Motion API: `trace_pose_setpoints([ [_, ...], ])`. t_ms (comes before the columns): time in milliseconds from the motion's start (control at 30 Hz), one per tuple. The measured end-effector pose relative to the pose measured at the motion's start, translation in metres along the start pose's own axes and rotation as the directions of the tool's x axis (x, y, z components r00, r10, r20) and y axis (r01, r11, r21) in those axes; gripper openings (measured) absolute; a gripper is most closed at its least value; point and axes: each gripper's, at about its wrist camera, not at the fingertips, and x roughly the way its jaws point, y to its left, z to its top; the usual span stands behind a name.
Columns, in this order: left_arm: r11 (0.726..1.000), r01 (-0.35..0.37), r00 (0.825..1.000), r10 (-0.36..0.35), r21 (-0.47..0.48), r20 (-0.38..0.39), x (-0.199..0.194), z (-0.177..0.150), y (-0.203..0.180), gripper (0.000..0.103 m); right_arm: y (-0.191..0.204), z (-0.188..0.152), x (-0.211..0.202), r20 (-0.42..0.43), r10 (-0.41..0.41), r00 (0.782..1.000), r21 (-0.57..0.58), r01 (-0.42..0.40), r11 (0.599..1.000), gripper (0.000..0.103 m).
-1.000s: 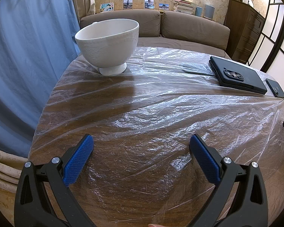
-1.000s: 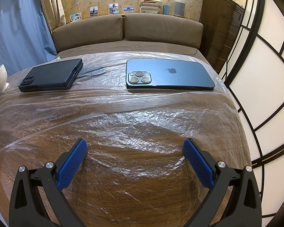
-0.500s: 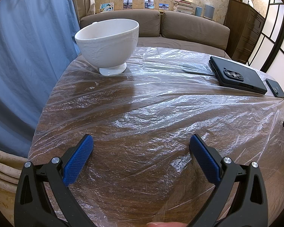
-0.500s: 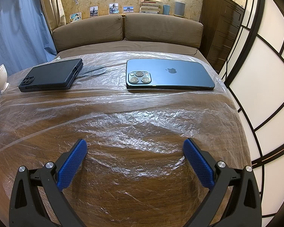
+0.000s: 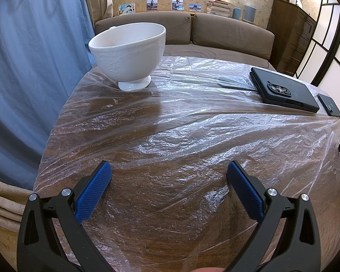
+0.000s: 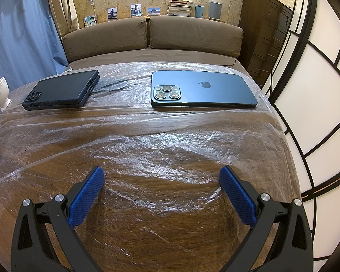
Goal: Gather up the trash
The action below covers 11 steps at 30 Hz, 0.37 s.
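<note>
Plastic sheet (image 5: 170, 136): clear, crinkled, spread flat over the whole wooden table (image 6: 147, 238), under everything on it.
Left gripper (image 5: 168, 170): jaws wide apart, empty, above the sheet's near edge.
Right gripper (image 6: 162, 174): jaws wide apart, empty, above the sheet.
White bowl (image 5: 128, 54): upright, far left.
Black phone (image 6: 61, 93): face down, beside the blue phone (image 6: 201, 89), apart.
</note>
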Motion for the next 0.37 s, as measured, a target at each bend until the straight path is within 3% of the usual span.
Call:
trace_pose_setpoints([
  [367,1.0,0.004,1.0,-0.004,0.007,0.0,0.0001,0.001,-0.001,0.102,0.0013,-0.0001,-0.0007,0.001,0.001,1.0,0.0,-0.001,1.0,0.099],
])
